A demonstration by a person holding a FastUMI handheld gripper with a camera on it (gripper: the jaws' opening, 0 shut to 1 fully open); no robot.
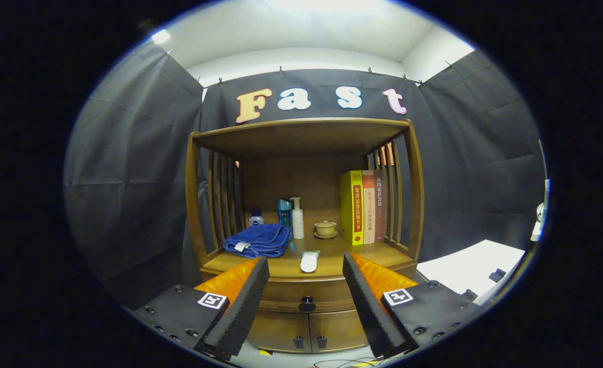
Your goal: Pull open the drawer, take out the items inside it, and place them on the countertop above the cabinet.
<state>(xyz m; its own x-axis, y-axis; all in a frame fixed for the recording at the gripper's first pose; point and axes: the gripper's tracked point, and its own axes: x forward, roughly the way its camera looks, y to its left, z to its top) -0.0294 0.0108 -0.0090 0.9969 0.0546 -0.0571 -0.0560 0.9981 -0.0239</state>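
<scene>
1. Drawer (pixel 306 294) sits shut in the wooden cabinet (pixel 414 204), directly under the bench (pixel 342 260) and above two small lower doors (pixel 309 329).
2. Its dark round knob (pixel 307 304) lies ahead of the tool (pixel 305 266), seen in the gap between the two fingers and lower than their tips.
3. That tool is spread wide, its fingers well apart and pressing on nothing; it hangs in front of the cabinet, clear of the drawer front.
4. On the bench, a small white tube-like item (pixel 309 261) lies near the front edge, just beyond the fingertips and between them.
5. A folded blue towel (pixel 258 240) rests on the bench to the left, with a light tag at its front fold.
6. Behind the towel stand a small bottle with a dark cap (pixel 255 217), a teal bottle (pixel 284 212) and a white pump bottle (pixel 297 219), the last two close together.
7. A small lidded cup on a saucer (pixel 326 229) stands near the middle of the bench, right of the pump bottle.
8. Upright books (pixel 362 207), a yellow one and darker ones touching it, stand against the slatted right side of the cabinet.
9. A white surface (pixel 467 271) lies to the right of the cabinet, beyond the right finger.
</scene>
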